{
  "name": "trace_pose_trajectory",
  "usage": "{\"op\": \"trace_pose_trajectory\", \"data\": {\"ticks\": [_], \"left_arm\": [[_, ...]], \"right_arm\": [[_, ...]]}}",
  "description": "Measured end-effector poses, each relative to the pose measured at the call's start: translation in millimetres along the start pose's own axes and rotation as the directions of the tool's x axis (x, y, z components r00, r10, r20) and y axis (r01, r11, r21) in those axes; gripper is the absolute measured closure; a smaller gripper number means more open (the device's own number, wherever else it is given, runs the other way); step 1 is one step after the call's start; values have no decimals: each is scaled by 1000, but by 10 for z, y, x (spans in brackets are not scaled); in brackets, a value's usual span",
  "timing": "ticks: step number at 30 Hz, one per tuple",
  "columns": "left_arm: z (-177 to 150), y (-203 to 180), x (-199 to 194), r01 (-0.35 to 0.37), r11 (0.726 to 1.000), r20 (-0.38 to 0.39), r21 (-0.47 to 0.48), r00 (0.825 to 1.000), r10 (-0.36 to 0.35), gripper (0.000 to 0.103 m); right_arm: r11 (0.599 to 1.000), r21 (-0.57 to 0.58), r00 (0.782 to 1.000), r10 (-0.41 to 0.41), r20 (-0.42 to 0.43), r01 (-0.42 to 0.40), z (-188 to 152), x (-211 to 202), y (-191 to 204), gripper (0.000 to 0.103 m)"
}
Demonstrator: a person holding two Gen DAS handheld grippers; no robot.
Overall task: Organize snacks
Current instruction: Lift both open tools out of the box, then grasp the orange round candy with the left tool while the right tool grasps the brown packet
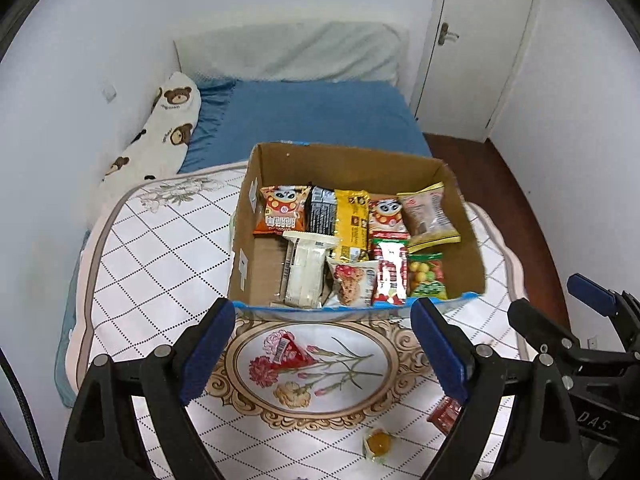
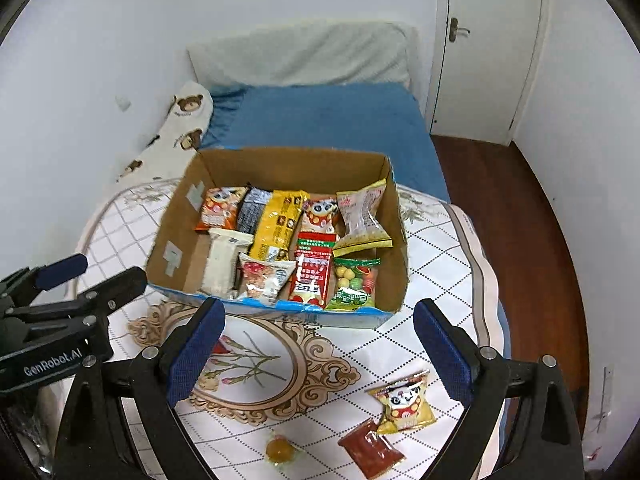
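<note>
Hovering wide apart and empty, the left gripper and the right gripper hung over a patterned table cover where four snacks remained outside the box. Nearest lay a small round yellow jelly cup in clear wrap, with a flat dark-red sachet just to its right, its far end touching or slightly overlapping a yellow panda-print packet. A red triangular packet sat apart on the printed flower medallion, between the left gripper's fingers in that view.

Risks, judging from the layout: the jelly cup looked likely to roll or squirt out of a pinch, the thin sachet offered little edge for the pads to catch, and closing on it could drag the panda-print packet along. The triangular packet blended into the red flowers, so a misjudged grasp seemed possible. Both grippers hung near each other and could collide if they reached for the same item.

Beyond stood an open cardboard box with a torn blue-printed near rim. Inside were an orange panda bag, a black-wrapped bar, a yellow bar, a second panda bag, a clear pastry pouch, a white wrapped cake, a fruit-bar pouch, a red-and-white packet and a bag of coloured candy balls. Bare floor remained only at the box's left; a careless drop might upset the rows. A blue bed lay behind.
</note>
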State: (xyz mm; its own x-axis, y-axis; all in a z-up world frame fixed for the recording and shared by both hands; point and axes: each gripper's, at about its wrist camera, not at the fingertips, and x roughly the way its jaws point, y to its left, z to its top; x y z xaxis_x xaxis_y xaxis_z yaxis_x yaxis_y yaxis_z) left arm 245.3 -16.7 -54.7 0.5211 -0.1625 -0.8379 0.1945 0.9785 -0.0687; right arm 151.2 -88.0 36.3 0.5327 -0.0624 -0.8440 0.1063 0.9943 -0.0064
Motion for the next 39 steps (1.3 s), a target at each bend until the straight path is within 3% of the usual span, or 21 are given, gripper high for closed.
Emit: {"op": "trace_pose_trajectory", "data": {"ticks": [5,9,13,15,16,18,22,23,25,26,28,30,31,32,34,37,38,39], "left_arm": [[-120,-52,-306,10,1000,32,-6,999,-10,13],[-242,-74,-381,9,1000,11,-9,1000,-9,13],[-492,-86,-157,6,1000,-90,-25,996,-8,13],[-683,-102,63,22,999,-172,-42,985,-29,13],[-783,-124,204,25,999,-217,-40,976,-33,13],[-997,-189,494,29,999,-309,-25,950,-35,13],[-1457,-355,1102,59,998,-466,-6,883,-55,14],[-1545,-385,1220,62,998,-492,0,869,-54,20],[-1738,-476,1503,95,995,-563,-9,822,-83,26],[-1816,-519,1606,108,994,-589,-14,802,-96,27],[-1990,-657,1863,149,989,-660,-2,743,-113,27],[-2110,-742,2024,157,988,-692,13,714,-104,27],[-2179,-790,2113,154,988,-703,28,706,-90,29],[-2214,-819,2160,151,988,-705,42,705,-78,50],[-2288,-884,2204,140,986,-707,87,706,-38,64],[-2288,-862,2132,135,988,-692,69,720,-50,64],[-2269,-840,2104,129,990,-703,61,709,-50,64],[-2257,-799,2079,118,992,-698,53,714,-48,64]], "right_arm": [[999,22,999,39,30,-40,-71,-322,-22,6],[996,55,997,72,13,-73,-208,-422,-91,6],[990,109,991,103,-83,-94,-478,-228,-270,6],[986,146,983,107,-151,-85,-690,-18,-416,7],[987,147,979,97,-180,-71,-781,76,-469,10],[990,135,958,73,-279,-36,-1039,367,-583,40],[992,129,910,55,-411,-2,-1475,865,-780,41],[989,148,896,75,-438,-11,-1585,993,-834,41],[989,151,863,77,-500,-1,-1789,1208,-900,34],[990,141,856,71,-511,2,-1845,1273,-919,28],[993,118,835,60,-547,6,-1963,1407,-933,26],[996,92,823,49,-566,4,-2038,1501,-930,25],[997,74,823,38,-567,5,-2056,1530,-916,24],[999,42,817,23,-576,1,-2077,1580,-889,21],[1000,-1,810,-4,-586,4,-2106,1664,-850,20],[999,-23,794,14,-607,-35,-2154,1796,-776,20],[999,-28,790,20,-613,-47,-2176,1830,-743,20],[998,-35,787,15,-617,-46,-2196,1855,-719,20]]}}
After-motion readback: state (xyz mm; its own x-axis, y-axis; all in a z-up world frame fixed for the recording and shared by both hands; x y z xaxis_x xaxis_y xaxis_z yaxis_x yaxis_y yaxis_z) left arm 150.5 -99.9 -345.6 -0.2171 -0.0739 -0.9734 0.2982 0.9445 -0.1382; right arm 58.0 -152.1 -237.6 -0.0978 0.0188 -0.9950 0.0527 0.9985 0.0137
